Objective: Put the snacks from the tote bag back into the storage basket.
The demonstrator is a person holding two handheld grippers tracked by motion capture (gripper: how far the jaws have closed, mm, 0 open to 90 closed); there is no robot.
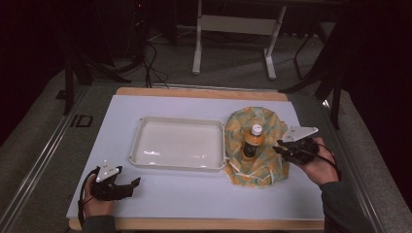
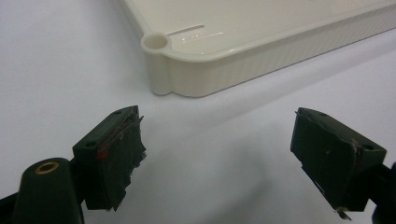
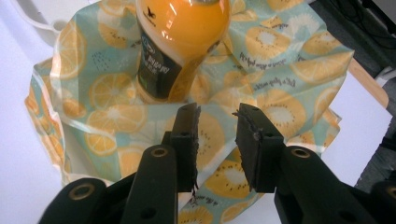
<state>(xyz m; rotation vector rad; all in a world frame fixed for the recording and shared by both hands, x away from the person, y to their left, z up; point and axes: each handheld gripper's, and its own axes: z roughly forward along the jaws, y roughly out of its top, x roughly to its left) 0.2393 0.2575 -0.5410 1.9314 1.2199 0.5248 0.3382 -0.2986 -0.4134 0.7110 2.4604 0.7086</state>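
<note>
White table (image 1: 194,194): orange juice bottle (image 1: 252,141) upright in citrus-print bag (image 1: 265,167); right gripper (image 3: 217,116) pinching bag edge; left gripper (image 2: 217,149) spread, empty.

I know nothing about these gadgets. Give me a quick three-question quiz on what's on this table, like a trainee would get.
1. True or false: the bottle stands inside the tray.
2. What is printed on the cloth under the bottle? A) stripes B) citrus slices C) stars
3. Which claw is wide open with nothing between its jaws?

Key: 1. False, it stands on the cloth beside the tray. 2. B. 3. The left claw, near the tray's corner.
</note>
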